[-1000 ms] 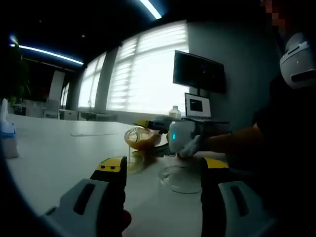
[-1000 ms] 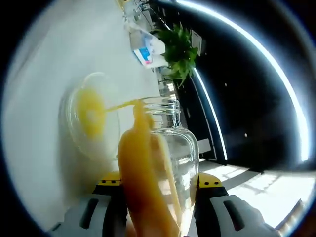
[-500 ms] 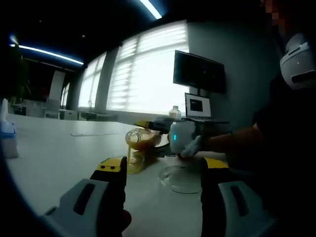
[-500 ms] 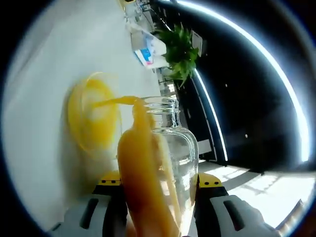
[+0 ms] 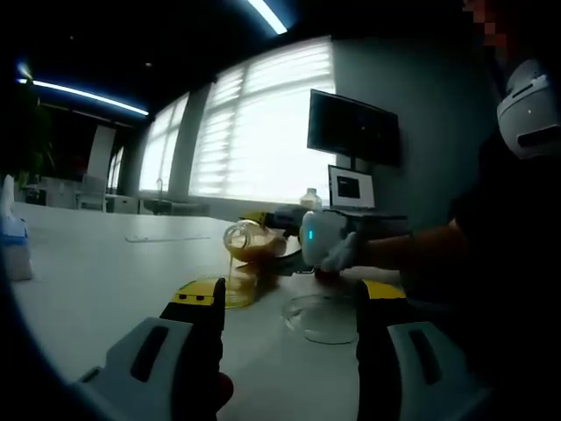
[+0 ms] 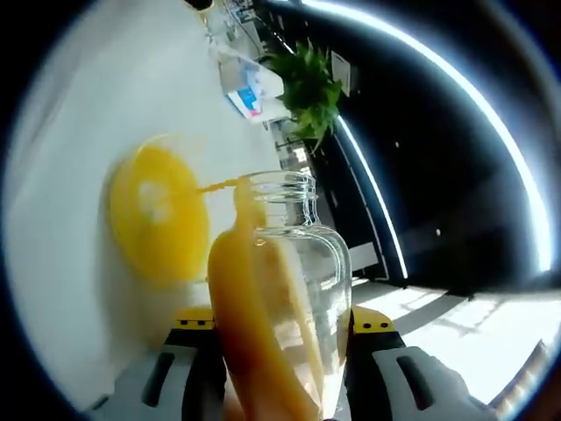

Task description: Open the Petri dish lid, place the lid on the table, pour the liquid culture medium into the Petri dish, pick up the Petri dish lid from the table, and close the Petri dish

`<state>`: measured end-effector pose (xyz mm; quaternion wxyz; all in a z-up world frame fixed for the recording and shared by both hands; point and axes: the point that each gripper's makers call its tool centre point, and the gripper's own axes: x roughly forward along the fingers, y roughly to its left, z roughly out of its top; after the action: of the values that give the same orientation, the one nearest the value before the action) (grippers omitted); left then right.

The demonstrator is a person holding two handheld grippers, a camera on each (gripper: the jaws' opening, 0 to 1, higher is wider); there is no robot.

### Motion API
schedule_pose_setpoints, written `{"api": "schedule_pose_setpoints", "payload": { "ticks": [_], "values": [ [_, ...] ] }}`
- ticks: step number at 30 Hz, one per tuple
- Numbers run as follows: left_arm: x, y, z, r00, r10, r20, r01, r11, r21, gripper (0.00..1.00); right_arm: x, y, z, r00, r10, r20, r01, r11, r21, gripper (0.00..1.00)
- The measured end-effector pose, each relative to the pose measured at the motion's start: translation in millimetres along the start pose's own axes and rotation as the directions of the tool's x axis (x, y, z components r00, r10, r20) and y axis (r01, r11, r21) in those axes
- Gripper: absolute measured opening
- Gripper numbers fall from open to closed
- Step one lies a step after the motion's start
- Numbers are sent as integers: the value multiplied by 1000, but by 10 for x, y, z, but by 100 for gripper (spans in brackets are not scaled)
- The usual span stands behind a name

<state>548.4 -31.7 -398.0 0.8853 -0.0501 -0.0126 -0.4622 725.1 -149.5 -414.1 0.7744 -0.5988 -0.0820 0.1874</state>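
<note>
My right gripper [image 6: 279, 326] is shut on a clear glass jar [image 6: 285, 289] of orange liquid, tipped on its side. A thin stream runs from the jar mouth into the Petri dish [image 6: 158, 215], whose bottom is covered in yellow liquid. In the left gripper view the same jar [image 5: 250, 243] tilts over the dish [image 5: 233, 289] on the white table [image 5: 96, 272]. The clear lid [image 5: 323, 317] lies flat on the table to the right of the dish. My left gripper [image 5: 289, 303] hovers open low over the table, in front of the dish and lid.
A person's sleeve and hand [image 5: 421, 250] reach in from the right holding the right gripper. A white bottle with a blue label [image 5: 12, 237] stands at the left; the same bottle [image 6: 250, 88] and a green plant [image 6: 311, 88] stand beyond the dish. A monitor [image 5: 353, 130] hangs behind.
The yellow liquid has spread over more of the dish bottom. The jar has tipped a little further and shifted slightly. My left gripper has stayed still.
</note>
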Motion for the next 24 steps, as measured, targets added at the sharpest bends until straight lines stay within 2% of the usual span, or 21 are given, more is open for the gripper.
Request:
{"api": "schedule_pose_setpoints", "payload": {
  "ticks": [24],
  "values": [
    [1,2,0,1000,-2,2,2,1000,1,52,-4,-66,56,1000,-5,6,4,997,72,49]
  ]
}}
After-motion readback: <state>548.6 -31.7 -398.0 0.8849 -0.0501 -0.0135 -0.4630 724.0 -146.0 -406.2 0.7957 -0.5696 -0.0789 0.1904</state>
